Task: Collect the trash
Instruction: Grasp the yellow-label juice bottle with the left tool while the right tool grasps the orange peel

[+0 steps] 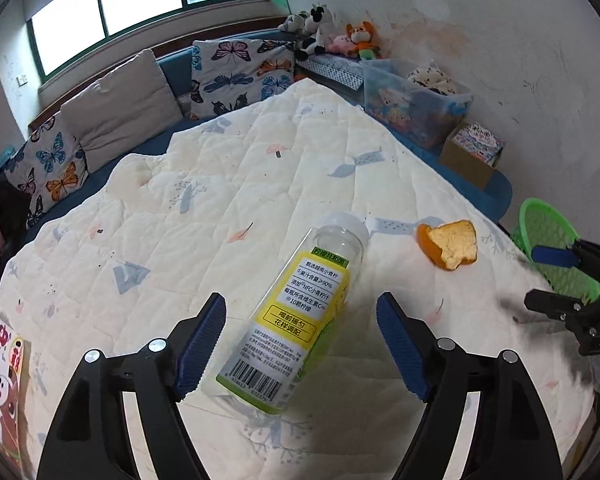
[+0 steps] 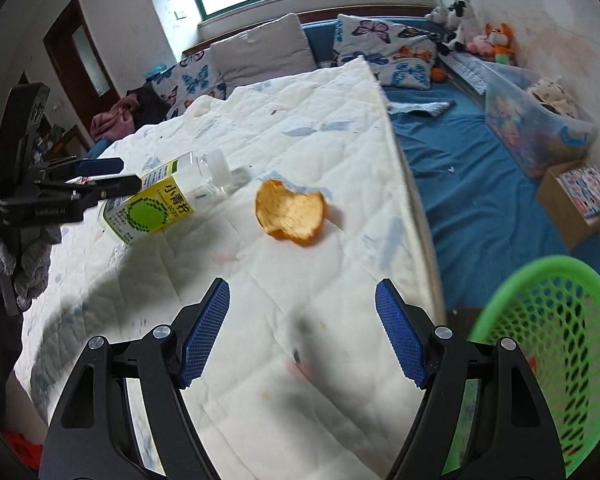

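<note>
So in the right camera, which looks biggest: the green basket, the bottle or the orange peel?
1. Green plastic mesh basket, though it is nearest the camera, which inflates it.
2. Clear plastic bottle with yellow-green label.
3. Curled orange peel, not much smaller than the bottle.

The setting was a home bedroom, indicated by a quilted bedspread point(image 1: 228, 184), butterfly-print pillows point(image 1: 240, 72), stuffed toys point(image 1: 332, 34) along the wall, and a window point(image 1: 112, 4) above the bed.
</note>
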`<state>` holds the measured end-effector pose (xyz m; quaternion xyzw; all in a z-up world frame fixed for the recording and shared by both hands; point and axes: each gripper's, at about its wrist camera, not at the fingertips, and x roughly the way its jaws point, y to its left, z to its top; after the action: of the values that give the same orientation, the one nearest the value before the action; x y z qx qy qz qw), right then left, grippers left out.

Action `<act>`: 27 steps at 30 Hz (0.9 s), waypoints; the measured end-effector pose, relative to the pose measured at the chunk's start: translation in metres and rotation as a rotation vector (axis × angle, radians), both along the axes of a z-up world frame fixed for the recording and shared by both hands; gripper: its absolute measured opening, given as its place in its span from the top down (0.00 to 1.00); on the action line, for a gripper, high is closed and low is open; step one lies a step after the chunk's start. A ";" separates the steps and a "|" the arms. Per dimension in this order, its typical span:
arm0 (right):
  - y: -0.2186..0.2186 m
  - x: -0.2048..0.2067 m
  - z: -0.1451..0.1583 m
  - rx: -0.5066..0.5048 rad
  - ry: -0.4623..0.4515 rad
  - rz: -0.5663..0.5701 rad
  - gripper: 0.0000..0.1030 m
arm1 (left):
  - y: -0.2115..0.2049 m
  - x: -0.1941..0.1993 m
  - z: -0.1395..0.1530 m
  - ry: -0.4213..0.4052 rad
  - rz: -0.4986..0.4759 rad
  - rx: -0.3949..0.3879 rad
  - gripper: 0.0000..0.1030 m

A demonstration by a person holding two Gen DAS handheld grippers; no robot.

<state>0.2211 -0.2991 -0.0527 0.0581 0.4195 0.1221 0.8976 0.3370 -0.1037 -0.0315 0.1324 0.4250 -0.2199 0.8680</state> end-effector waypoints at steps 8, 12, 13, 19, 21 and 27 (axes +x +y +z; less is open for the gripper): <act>0.016 0.033 -0.014 -0.008 0.032 0.010 0.27 | -0.005 0.020 -0.021 0.042 -0.044 0.060 0.24; 0.022 0.045 -0.020 -0.011 0.041 0.001 0.27 | -0.007 0.025 -0.030 0.060 -0.057 0.077 0.25; 0.024 0.048 -0.022 -0.013 0.043 -0.001 0.28 | -0.007 0.027 -0.032 0.064 -0.058 0.082 0.29; 0.033 0.062 -0.029 -0.042 0.050 -0.013 0.30 | -0.010 0.027 -0.039 0.069 -0.080 0.080 0.38; 0.035 0.067 -0.031 -0.052 0.050 -0.019 0.31 | -0.012 0.027 -0.041 0.064 -0.087 0.083 0.39; 0.044 0.076 -0.035 -0.106 0.045 -0.044 0.37 | -0.015 0.023 -0.041 0.046 -0.085 0.079 0.47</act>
<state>0.2976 -0.2549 -0.0874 0.0223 0.4442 0.0786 0.8922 0.3601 -0.1186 -0.0727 0.1794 0.4473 -0.2428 0.8419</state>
